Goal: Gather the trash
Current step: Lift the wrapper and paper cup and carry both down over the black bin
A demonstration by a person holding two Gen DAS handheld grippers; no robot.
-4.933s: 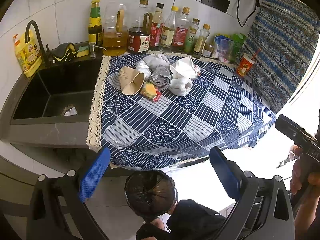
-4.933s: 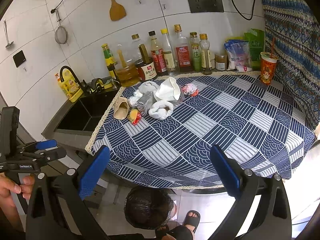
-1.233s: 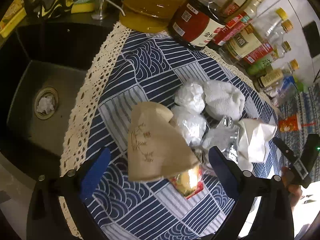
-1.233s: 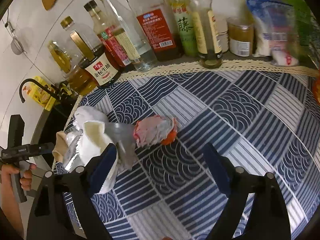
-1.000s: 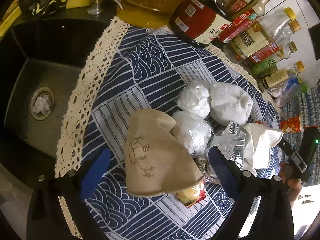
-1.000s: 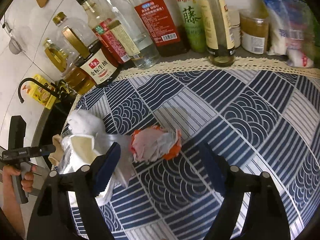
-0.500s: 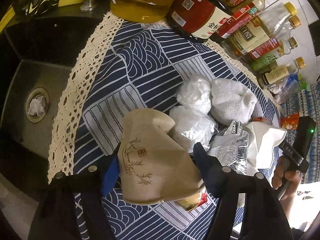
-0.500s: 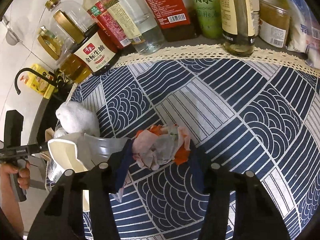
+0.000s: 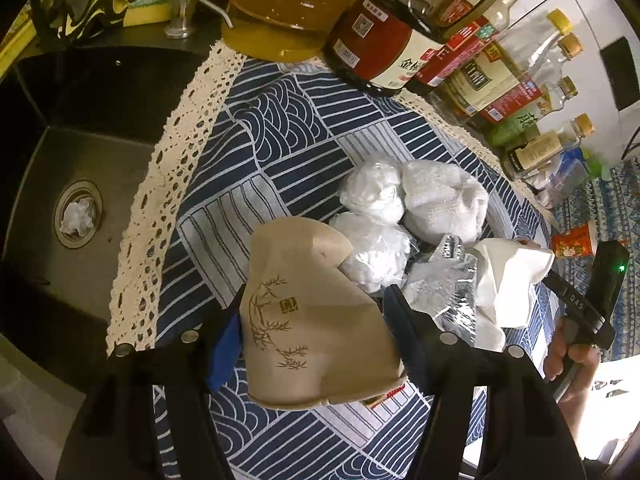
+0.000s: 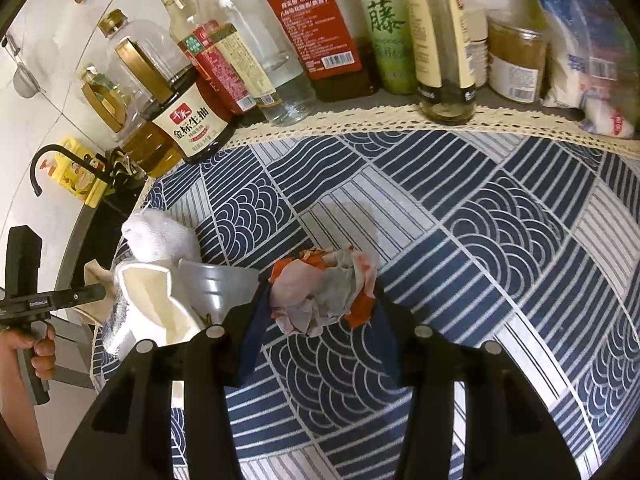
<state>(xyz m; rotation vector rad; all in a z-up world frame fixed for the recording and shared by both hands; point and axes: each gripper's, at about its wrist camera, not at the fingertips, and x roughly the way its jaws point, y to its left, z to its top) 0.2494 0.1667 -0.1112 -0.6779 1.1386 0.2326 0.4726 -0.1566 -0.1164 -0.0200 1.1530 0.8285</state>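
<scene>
Both claws have dropped from above the bench onto the litter pile and narrowed from wide; I now have the left claw [image 9: 312, 320] closing on the crushed brown paper cup [image 9: 308, 320], low centre of the left view, its jaws against the cup's sides, and the right claw [image 10: 316, 300] closing on the crumpled orange-and-white wrapper [image 10: 322, 290], mid-frame in the right view, pressed between its jaws; both pieces appear to lie on the blue patterned tablecloth [image 10: 500, 240] of the bench, not yet lifted; by my reading the task is barely begun, with nothing binned so far; left to collect are the two white plastic wads [image 9: 372, 216], the white cloth-like ball [image 9: 444, 204], the silver foil bag [image 9: 444, 284], the white paper [image 9: 508, 280] and a red-and-yellow packet [image 9: 384, 398] peeking from under the cup; a tissue wad [image 9: 78, 216] sits in the sink drain [image 9: 78, 208], left edge of the left view; no bin shows in either view; legible writing: the soy sauce bottle [image 10: 188, 120] at upper left of the right view reads 金标生抽; a green label [image 10: 384, 28] at top shows 藤; the cup carries a bamboo sketch and a small seal I cannot read.
</scene>
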